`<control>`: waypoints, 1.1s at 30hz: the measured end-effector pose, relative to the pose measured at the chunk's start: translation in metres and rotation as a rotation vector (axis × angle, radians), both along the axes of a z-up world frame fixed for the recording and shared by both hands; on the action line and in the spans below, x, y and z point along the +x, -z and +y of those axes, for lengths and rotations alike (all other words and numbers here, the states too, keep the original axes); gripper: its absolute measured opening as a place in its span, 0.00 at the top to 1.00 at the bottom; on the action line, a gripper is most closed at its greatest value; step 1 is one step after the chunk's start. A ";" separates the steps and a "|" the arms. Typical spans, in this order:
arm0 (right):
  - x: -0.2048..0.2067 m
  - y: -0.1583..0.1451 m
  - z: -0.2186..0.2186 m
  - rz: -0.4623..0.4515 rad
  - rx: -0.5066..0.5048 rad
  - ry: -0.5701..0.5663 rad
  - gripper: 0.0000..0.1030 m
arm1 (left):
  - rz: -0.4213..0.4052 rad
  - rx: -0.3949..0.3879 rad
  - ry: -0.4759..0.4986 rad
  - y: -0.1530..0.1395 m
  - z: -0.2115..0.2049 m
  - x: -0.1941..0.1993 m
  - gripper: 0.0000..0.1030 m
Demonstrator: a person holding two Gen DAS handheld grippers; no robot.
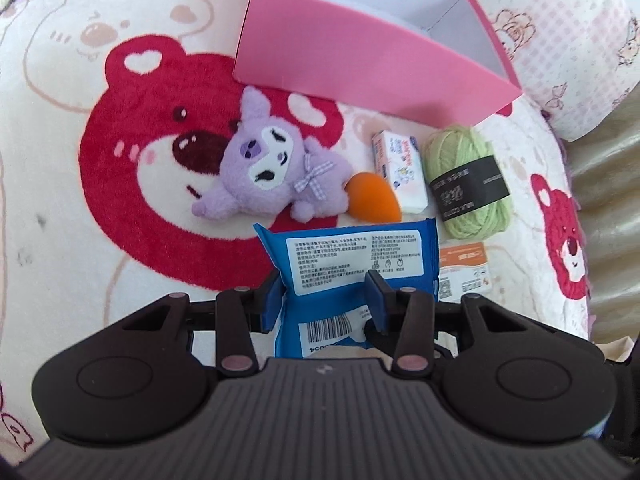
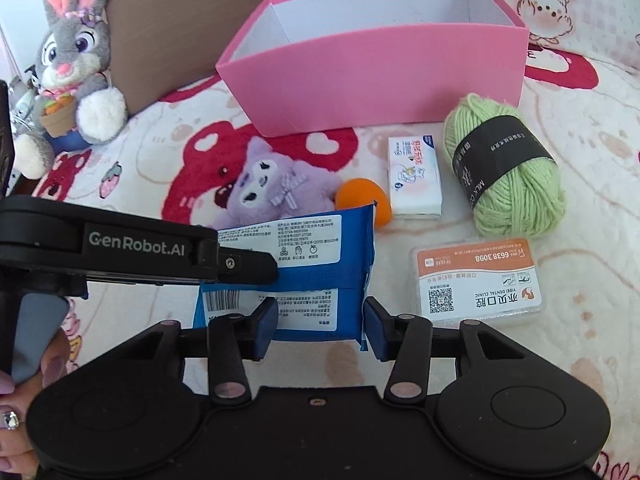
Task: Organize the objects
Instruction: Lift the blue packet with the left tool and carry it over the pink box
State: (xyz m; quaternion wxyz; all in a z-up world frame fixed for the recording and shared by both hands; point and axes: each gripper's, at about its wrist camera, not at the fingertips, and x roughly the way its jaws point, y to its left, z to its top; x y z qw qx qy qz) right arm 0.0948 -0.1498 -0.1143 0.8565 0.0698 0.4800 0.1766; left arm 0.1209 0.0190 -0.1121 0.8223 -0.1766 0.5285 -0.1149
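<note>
My left gripper (image 1: 326, 298) is shut on a blue wipes pack (image 1: 352, 258), held a little above the blanket; it also shows in the right wrist view (image 2: 304, 276), with the left gripper's arm (image 2: 136, 248) across it. My right gripper (image 2: 320, 326) is open and empty, just behind the pack's near edge. An open pink box (image 1: 352, 60) (image 2: 376, 80) stands behind. In front of it lie a purple plush (image 1: 272, 164) (image 2: 272, 188), an orange sponge (image 1: 374, 196) (image 2: 360, 196), a small white box (image 1: 400, 170) (image 2: 414, 176), green yarn (image 1: 468, 182) (image 2: 504, 164) and an orange-white card case (image 1: 464, 272) (image 2: 478, 280).
Everything lies on a soft bear-print blanket (image 1: 120, 200) (image 2: 580, 320). A grey rabbit plush (image 2: 76, 56) sits at the far left against a brown headboard (image 2: 168, 32). A pillow (image 1: 560, 40) lies at the back right.
</note>
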 end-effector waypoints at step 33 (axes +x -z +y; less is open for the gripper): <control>-0.001 -0.106 -0.019 -0.244 -0.064 -0.121 0.47 | -0.218 -0.043 0.103 -0.104 -0.007 0.002 0.59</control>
